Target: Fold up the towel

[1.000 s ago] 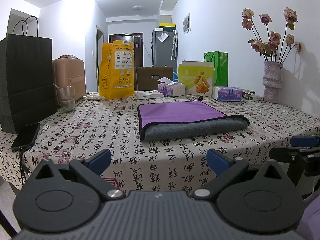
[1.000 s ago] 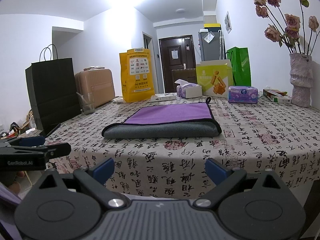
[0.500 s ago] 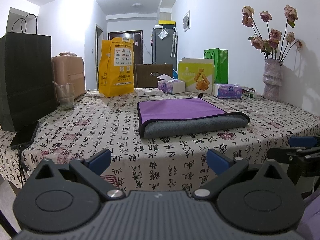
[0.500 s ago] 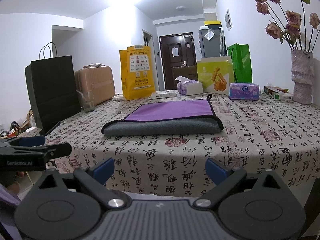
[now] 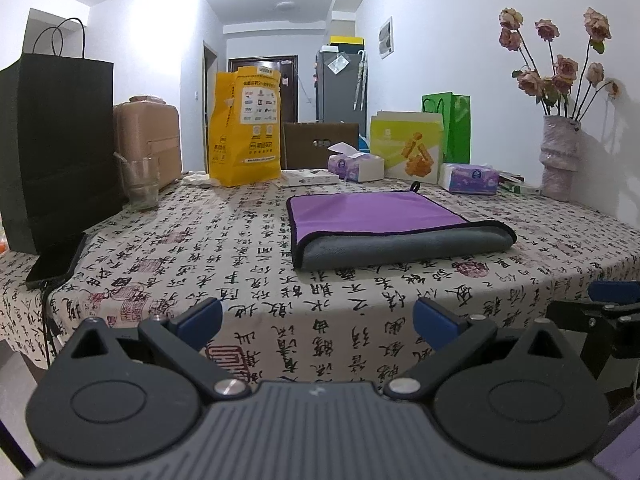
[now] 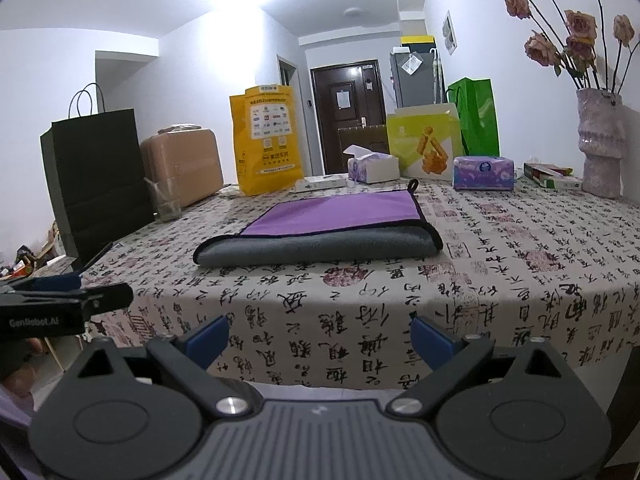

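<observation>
My left gripper (image 5: 318, 316) is held off the near edge of the table (image 5: 200, 280), its blue-tipped fingers (image 5: 198, 314) spread wide and gripping nothing. My right gripper (image 6: 318, 330) is likewise released, fingers (image 6: 434, 336) apart over the hanging edge of the tablecloth, short of the towel. Each gripper shows at the margin of the other's view: the right one at the right edge of the left wrist view, the left one at the left edge of the right wrist view.

The towel (image 5: 384, 226) lies flat on the table, well beyond both grippers, folded over so that a purple face lies uppermost and a grey rolled edge faces me; a small black loop sits at its far corner.

Relative to the towel: a glass (image 5: 140, 184) and a black paper bag (image 5: 56, 148) stand to its left; a yellow bag (image 5: 244, 124) and tissue boxes (image 5: 356, 164) stand behind it; a vase of roses (image 5: 560, 156) stands to its far right, against the wall.
</observation>
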{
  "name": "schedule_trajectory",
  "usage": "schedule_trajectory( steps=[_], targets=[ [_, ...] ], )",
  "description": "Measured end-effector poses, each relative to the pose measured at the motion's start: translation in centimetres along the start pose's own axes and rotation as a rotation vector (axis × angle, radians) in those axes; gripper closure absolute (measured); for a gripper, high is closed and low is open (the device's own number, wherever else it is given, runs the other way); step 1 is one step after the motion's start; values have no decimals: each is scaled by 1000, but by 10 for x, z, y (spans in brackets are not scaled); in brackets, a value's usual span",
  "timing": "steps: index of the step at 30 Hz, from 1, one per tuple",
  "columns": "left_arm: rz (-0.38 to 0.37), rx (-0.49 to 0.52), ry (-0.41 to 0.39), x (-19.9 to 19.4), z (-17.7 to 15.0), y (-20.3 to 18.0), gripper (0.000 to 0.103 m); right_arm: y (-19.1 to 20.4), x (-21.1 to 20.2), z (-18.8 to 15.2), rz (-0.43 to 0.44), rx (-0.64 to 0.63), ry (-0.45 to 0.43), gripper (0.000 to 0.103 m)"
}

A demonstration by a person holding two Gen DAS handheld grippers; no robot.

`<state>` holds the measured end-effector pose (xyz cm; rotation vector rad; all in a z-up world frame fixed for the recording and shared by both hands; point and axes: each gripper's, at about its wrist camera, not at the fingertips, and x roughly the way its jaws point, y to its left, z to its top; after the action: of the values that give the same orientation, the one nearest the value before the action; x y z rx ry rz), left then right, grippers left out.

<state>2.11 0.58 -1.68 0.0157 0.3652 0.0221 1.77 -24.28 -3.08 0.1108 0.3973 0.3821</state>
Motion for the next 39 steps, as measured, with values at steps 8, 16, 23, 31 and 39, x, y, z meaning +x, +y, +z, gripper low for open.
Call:
schedule_trajectory(
  steps=[8, 16, 23, 31, 39],
  targets=[
    [18, 5, 7, 10, 0, 1, 0, -5, 7, -3, -9, 17, -5, 5],
    [27, 7, 25, 26, 7, -5, 0, -19, 19, 6, -28, 60, -23, 5],
    [23, 6, 39, 44, 16, -11, 0, -31, 32, 16, -37, 89, -35, 5],
    [28, 15, 71, 71, 26, -15, 0, -47, 52, 23, -54, 116, -19, 5],
    [17, 16, 96, 104, 38, -18, 0, -61, 76, 34, -77, 137, -1, 5]
  ],
)
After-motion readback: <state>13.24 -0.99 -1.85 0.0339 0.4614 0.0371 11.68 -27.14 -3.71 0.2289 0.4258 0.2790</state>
